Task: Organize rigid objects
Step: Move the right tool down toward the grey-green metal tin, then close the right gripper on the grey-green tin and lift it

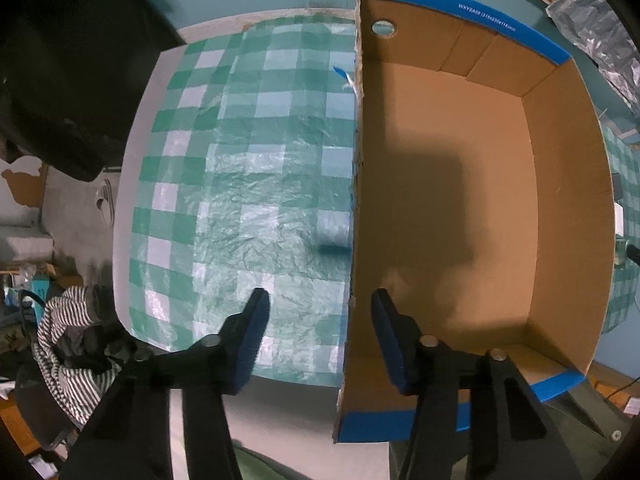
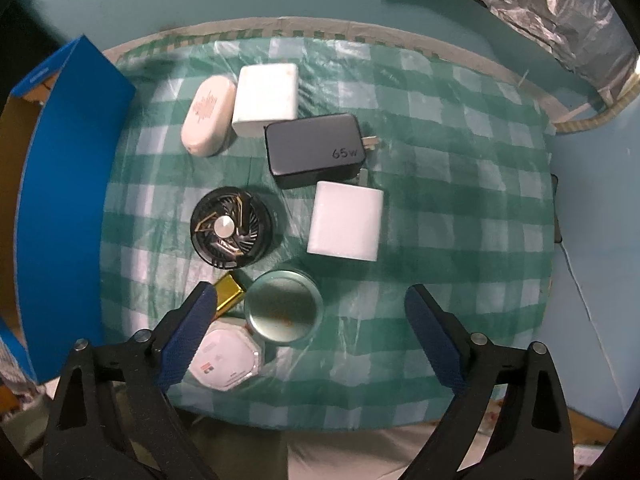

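Note:
An open cardboard box with blue outer sides stands on the green checked tablecloth; nothing lies inside it. My left gripper points down with the box's left wall between its fingers, which do not press on it. The right wrist view shows a white oval case, a white block, a black 65W charger, a white charger, a round black fan, a gold bar, a round glass dish and a white octagonal box. My right gripper hangs open above the dish.
The box's blue side stands left of the objects. Crinkled foil sheeting lies beyond the table's far right edge. A striped cloth and clutter sit on the floor beyond the table's left edge.

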Tool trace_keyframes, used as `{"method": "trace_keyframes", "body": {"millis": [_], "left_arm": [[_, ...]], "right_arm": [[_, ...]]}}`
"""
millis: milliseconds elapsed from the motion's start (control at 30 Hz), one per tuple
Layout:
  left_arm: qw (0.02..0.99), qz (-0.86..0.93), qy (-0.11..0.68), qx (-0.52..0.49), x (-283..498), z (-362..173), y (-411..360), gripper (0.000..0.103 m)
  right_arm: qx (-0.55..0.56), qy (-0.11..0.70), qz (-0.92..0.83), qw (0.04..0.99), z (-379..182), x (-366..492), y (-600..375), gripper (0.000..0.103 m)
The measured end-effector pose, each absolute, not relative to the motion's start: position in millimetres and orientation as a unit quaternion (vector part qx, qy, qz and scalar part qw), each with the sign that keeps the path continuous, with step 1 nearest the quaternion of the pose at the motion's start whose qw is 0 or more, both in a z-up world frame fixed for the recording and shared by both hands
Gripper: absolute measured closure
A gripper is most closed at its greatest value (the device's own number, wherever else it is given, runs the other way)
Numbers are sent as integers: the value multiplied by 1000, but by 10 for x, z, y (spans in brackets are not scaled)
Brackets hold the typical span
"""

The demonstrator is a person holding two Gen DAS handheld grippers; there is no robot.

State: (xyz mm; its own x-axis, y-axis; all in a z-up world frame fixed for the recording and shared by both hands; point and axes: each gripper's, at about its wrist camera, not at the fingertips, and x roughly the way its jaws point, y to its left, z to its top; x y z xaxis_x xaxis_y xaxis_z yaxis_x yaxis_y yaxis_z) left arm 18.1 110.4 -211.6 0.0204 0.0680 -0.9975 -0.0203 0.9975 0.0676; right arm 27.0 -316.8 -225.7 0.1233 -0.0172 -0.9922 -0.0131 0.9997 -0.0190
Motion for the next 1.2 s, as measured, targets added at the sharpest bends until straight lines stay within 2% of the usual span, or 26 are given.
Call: {"method": "trace_keyframes", "body": {"millis": [133, 333, 433, 500, 567, 633, 800, 1200], "left_arm": [[714, 27, 699, 8, 187, -2130, 1114, 56], [712, 23, 702, 9, 192, -2169, 1127, 70], [708, 22, 705, 11, 189, -2199, 1127, 76], [708, 17, 706, 8, 184, -2201, 1122, 81], [709, 10, 706, 6, 178, -2200, 1108, 87], [709, 7, 705, 11, 174, -2200, 1080, 90], [711, -1, 703, 20, 168, -2183, 1032, 96], [713, -11, 701, 25, 157, -2166, 1024, 98]], "right_arm": [[-15, 670, 6, 742, -2400, 279, -3140, 18], [-13, 670, 12, 742, -2548, 328, -3112, 26], [-9, 673, 13, 739, -2610, 359, -3105, 34], [-4, 676, 18, 736, -2646, 368, -3098, 46], [5, 678, 24, 735, -2676, 349, -3104, 53], [9, 682, 26, 731, -2702, 372, -3097, 58], [-1, 678, 25, 735, -2732, 424, -3064, 59], [-19, 668, 28, 743, -2598, 460, -2910, 59]]}}
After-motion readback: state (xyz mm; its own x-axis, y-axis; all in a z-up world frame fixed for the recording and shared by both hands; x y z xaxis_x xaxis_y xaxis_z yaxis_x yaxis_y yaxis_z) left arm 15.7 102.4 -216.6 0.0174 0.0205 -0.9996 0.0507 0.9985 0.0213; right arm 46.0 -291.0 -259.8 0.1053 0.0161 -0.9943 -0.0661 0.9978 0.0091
